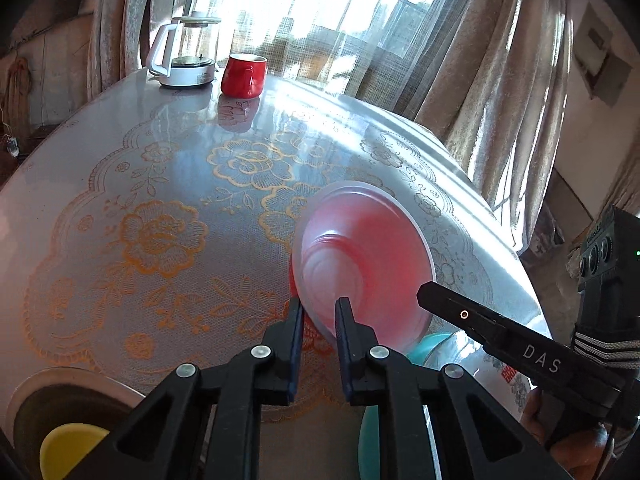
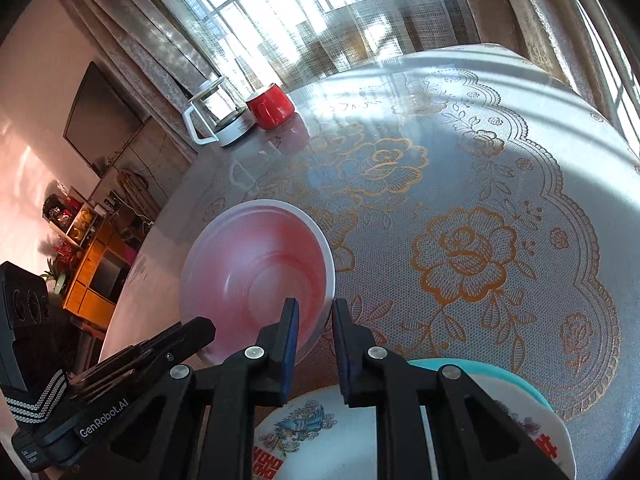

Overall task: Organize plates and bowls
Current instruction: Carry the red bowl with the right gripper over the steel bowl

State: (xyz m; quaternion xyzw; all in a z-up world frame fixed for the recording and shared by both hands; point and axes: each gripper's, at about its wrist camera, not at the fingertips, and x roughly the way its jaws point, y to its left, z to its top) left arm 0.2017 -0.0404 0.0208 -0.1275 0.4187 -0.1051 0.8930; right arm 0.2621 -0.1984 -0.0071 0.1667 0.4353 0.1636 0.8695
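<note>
Left wrist view, lower centre: the left gripper [image 1: 319, 316] has its two fingers clamped on the near rim of the pink bowl [image 1: 362, 256], one finger outside the wall on the left, the other inside the hollow. The bowl sits just right of frame centre, tipped up on edge with its opening turned toward the camera, and looks lifted off the tablecloth [image 1: 160, 200] (blur makes any contact underneath impossible to judge).

Right wrist view, lower centre: the right gripper [image 2: 315, 314] is likewise closed on the same bowl [image 2: 256, 272], at its right-hand rim; left finger inside, right finger outside. So each gripper pinches an opposite side of the rim.

Near things, left wrist view: a metal dish [image 1: 60, 404] at lower left with a yellow bowl [image 1: 70, 450] in it, partly hidden behind the gripper body. At lower right, under the bowl's edge, a teal plate [image 1: 426, 346] peeks out beside a white patterned plate [image 1: 500, 376]. In the right wrist view this white plate [image 2: 320, 436], with red and blue decoration, lies directly below the fingers, on the teal plate [image 2: 492, 376].

Far: upper left of both views, a red mug [image 1: 243, 76] stands just beside a white-handled glass kettle [image 1: 184, 56], well apart from the bowl. Behind them, curtains [image 1: 492, 60] over a bright window. Nothing stands between the bowl and the open middle of the cloth.
</note>
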